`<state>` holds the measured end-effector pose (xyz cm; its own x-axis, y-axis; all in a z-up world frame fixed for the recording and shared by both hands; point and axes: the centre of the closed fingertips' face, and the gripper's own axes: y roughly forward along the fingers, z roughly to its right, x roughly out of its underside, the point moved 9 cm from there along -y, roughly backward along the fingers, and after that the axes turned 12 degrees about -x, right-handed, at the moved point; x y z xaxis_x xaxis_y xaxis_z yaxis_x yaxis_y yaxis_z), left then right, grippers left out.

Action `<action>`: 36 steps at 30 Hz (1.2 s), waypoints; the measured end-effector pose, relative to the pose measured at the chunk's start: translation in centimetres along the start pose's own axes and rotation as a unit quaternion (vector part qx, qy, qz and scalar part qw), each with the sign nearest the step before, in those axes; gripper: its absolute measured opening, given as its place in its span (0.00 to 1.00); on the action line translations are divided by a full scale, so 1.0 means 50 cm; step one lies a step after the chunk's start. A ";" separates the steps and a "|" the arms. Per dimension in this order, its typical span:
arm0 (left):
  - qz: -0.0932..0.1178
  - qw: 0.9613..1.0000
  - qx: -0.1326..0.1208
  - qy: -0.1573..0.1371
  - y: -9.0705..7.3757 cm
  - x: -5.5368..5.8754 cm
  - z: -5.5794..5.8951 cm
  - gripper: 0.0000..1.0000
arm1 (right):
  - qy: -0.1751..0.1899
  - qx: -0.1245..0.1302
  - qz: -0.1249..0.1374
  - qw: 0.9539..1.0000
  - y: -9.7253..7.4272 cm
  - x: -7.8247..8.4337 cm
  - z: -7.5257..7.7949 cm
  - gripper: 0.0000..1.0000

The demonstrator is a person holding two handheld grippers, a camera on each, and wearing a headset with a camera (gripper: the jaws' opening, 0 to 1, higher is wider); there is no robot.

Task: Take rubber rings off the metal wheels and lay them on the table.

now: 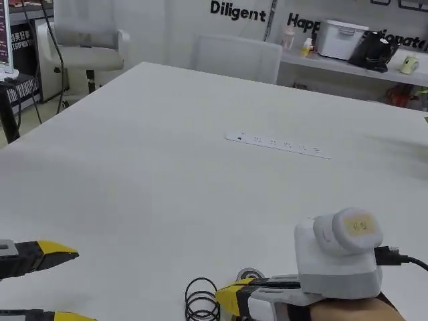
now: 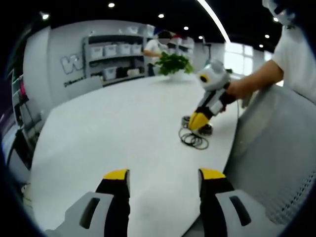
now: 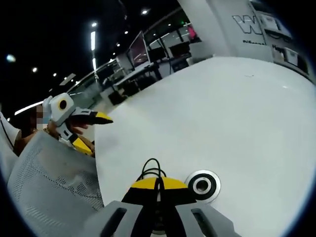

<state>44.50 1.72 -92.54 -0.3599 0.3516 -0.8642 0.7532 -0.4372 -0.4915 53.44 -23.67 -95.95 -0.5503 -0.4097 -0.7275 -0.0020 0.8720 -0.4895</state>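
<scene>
A small pile of black rubber rings lies on the white table near its front edge. A metal wheel lies flat just right of the pile. My right gripper has its yellow tips at the pile. In the right gripper view the jaws are together with a thin black rubber ring looping up from between them, and the metal wheel sits just to the right. My left gripper hovers open at the left with nothing in it. The left gripper view shows the rings under the right gripper.
A white power strip is set in the middle of the table. White chairs stand at the far edge before a shelf with a box and kettle. A mesh chair back is close behind me. A potted plant stands at the table's far end.
</scene>
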 end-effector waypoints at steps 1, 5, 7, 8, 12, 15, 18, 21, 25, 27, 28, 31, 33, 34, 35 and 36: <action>0.000 1.000 0.000 -0.001 0.000 0.001 0.000 0.56 | -0.004 0.001 -0.002 1.000 0.001 0.000 0.000 0.00; 0.002 1.000 0.001 -0.003 0.001 0.001 0.002 0.57 | -0.022 0.009 -0.013 1.000 -0.001 0.002 0.003 0.00; 0.002 1.000 0.001 -0.003 0.000 0.002 0.003 0.57 | -0.026 0.010 -0.011 1.000 -0.003 0.000 0.003 0.00; 0.002 1.000 0.001 -0.003 0.000 0.001 0.003 0.57 | -0.029 0.011 -0.010 0.999 -0.006 -0.002 0.003 0.01; 0.004 1.000 0.001 -0.004 0.000 0.001 0.005 0.57 | -0.028 0.015 -0.007 0.999 -0.014 -0.007 0.005 0.03; 0.006 1.000 0.003 -0.004 0.000 -0.002 0.007 0.57 | -0.035 0.014 -0.004 0.999 -0.024 -0.016 -0.003 0.04; 0.007 1.000 0.003 -0.003 0.001 -0.004 0.007 0.57 | -0.044 0.013 0.001 0.999 -0.033 -0.027 -0.011 0.06; 0.010 1.000 0.004 -0.003 0.002 -0.006 0.006 0.57 | -0.049 0.010 0.008 0.999 -0.045 -0.037 -0.014 0.07; 0.014 1.000 0.009 -0.003 0.004 -0.010 0.008 0.58 | -0.041 -0.003 0.028 0.999 -0.067 -0.054 -0.024 0.11; 0.015 1.000 0.011 0.000 0.004 -0.013 0.009 0.58 | -0.051 -0.004 0.030 0.998 -0.079 -0.062 -0.027 0.14; 0.015 1.000 0.012 0.001 0.004 -0.014 0.009 0.59 | -0.055 -0.004 0.031 0.998 -0.085 -0.065 -0.029 0.17; 0.021 1.000 0.014 0.000 0.004 -0.020 0.009 0.60 | -0.062 -0.007 0.041 0.997 -0.109 -0.069 -0.037 0.26; 0.026 1.000 0.013 0.001 0.005 -0.023 0.008 0.62 | -0.064 -0.007 0.046 0.997 -0.124 -0.068 -0.042 0.32; 0.029 1.000 0.011 0.000 0.005 -0.024 0.008 0.63 | -0.065 -0.007 0.047 0.997 -0.127 -0.068 -0.044 0.35; 0.032 0.999 0.010 -0.002 0.005 -0.025 0.007 0.64 | -0.068 -0.007 0.049 0.996 -0.136 -0.066 -0.047 0.38; 0.035 0.999 0.011 -0.006 0.005 -0.026 0.007 0.65 | -0.071 -0.006 0.049 0.996 -0.142 -0.064 -0.050 0.40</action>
<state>44.97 0.89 -91.59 -0.3132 0.3091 -0.8980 0.7648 -0.4784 -0.4315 53.15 -27.88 -88.93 -0.4248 -0.3555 -0.8326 0.0346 0.9126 -0.4073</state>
